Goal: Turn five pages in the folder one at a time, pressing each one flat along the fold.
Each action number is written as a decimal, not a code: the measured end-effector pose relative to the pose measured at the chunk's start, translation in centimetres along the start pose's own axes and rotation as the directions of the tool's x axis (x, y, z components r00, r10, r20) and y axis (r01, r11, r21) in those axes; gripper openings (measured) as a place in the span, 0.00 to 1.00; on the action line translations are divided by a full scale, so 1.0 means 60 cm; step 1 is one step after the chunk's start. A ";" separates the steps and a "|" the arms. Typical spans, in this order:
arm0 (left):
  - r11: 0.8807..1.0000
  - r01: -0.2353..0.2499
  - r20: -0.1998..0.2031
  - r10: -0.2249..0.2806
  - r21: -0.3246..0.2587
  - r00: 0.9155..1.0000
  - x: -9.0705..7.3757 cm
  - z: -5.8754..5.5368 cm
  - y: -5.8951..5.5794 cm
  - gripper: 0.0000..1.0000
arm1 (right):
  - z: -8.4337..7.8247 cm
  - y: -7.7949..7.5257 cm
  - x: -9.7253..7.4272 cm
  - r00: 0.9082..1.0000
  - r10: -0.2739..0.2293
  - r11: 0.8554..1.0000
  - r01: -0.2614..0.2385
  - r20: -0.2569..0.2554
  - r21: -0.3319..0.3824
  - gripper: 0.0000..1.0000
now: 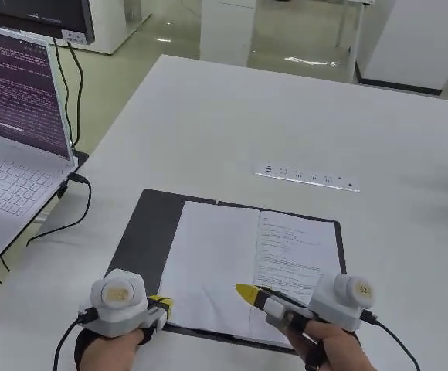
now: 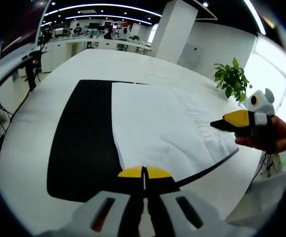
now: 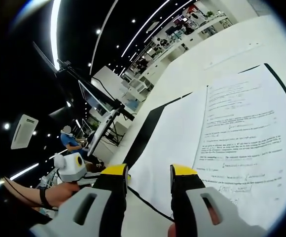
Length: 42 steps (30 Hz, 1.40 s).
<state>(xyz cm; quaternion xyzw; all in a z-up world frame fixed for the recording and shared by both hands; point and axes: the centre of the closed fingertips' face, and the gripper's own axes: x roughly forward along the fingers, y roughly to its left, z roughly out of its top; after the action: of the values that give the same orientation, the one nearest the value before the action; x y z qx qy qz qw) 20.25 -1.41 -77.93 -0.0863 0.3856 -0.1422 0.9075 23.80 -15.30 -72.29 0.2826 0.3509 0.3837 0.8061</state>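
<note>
A black folder lies open on the white table. Its left leaf is a blank white page and its right leaf a printed page. My left gripper hovers at the folder's near left edge, its yellow tips pressed together with nothing between them. My right gripper hangs over the near part of the fold, pointing left. In its own view its jaws stand apart and empty, above the blank page and beside the printed page.
An open laptop sits at the table's left edge with a black cable running toward the folder. A flat socket strip lies beyond the folder. A potted plant stands off the table's right side.
</note>
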 end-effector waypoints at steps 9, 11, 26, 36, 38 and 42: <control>0.999 0.015 -0.038 -0.017 -0.030 0.999 0.001 -0.029 -0.003 0.00 | 0.005 -0.014 0.013 1.000 -0.001 1.000 0.001 -0.025 -0.007 0.32; 0.999 0.016 -0.039 -0.017 -0.032 0.999 0.001 -0.028 -0.003 0.00 | 0.011 -0.018 0.019 0.999 -0.001 1.000 0.001 -0.034 -0.015 0.32; 0.999 -0.001 -0.060 -0.001 -0.039 0.998 0.003 -0.026 -0.001 0.00 | 0.015 -0.051 0.040 0.993 -0.048 0.972 0.021 -0.108 -0.236 0.19; 1.000 -0.002 -0.079 0.001 -0.021 0.997 0.004 -0.026 0.000 0.00 | 0.044 -0.103 0.052 0.994 -0.099 0.980 0.092 -0.033 -0.175 0.04; 1.000 -0.002 -0.080 0.000 -0.018 0.997 0.004 -0.026 0.000 0.00 | 0.041 -0.111 0.057 0.994 -0.106 0.981 0.099 -0.037 -0.169 0.02; 1.000 -0.003 -0.079 0.001 -0.026 0.997 0.004 -0.027 0.001 0.00 | 0.035 -0.116 0.066 0.993 -0.113 0.979 0.105 -0.040 -0.174 0.03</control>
<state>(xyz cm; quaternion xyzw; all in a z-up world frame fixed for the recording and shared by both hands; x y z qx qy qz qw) 19.25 -1.52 -79.21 -0.0919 0.4229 -0.1395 0.8907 30.21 -16.25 -77.48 0.1827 0.3515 0.3746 0.8383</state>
